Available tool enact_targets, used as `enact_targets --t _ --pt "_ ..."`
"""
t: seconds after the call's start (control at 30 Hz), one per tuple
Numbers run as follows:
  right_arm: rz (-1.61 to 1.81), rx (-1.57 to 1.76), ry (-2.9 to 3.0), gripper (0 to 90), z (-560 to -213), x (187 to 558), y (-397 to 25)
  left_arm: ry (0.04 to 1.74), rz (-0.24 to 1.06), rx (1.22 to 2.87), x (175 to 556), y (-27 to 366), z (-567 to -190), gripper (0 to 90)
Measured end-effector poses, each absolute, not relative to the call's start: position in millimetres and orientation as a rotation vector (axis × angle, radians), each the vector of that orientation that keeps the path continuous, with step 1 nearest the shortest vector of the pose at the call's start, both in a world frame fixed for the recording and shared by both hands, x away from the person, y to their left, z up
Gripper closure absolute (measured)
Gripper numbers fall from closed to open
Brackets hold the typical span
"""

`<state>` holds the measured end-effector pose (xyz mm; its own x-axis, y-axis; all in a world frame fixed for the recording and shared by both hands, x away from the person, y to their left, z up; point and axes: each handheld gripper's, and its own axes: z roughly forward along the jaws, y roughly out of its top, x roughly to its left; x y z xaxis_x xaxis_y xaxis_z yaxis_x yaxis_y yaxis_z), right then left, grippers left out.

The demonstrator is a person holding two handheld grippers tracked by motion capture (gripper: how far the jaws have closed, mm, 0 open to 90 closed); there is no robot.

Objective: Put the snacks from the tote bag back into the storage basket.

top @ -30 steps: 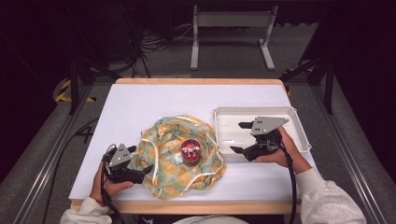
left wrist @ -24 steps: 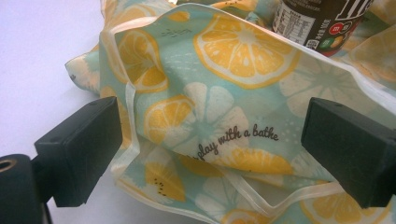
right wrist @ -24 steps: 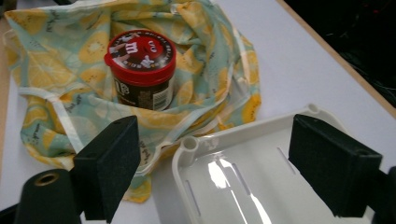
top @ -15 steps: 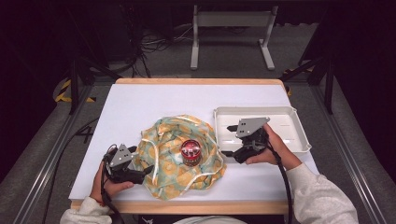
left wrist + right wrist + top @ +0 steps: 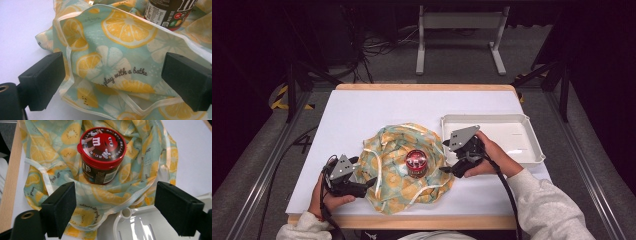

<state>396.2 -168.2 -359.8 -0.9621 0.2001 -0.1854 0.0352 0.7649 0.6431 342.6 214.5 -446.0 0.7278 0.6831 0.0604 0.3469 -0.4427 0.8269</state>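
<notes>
With the candy tub standing mid-cloth, left claw and right claw flank it, both gaping wide, seemingly readying a wrap.

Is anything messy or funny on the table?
Yes, a little. The lemon-print cloth bag lies crumpled and bunched on the white table, not spread flat, and a red-lidded brown candy jar stands upright on its folds. One edge of the bag reaches the rim of the white plastic tray. Nothing looks spilled or broken.
</notes>
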Motion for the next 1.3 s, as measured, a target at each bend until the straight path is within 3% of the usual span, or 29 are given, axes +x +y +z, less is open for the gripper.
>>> enact_targets --t 1.3 --pt "0.640 0.046 2.924 14.3 -368 415 -75 0.778 0.470 2.077 342 217 -449 5.5"
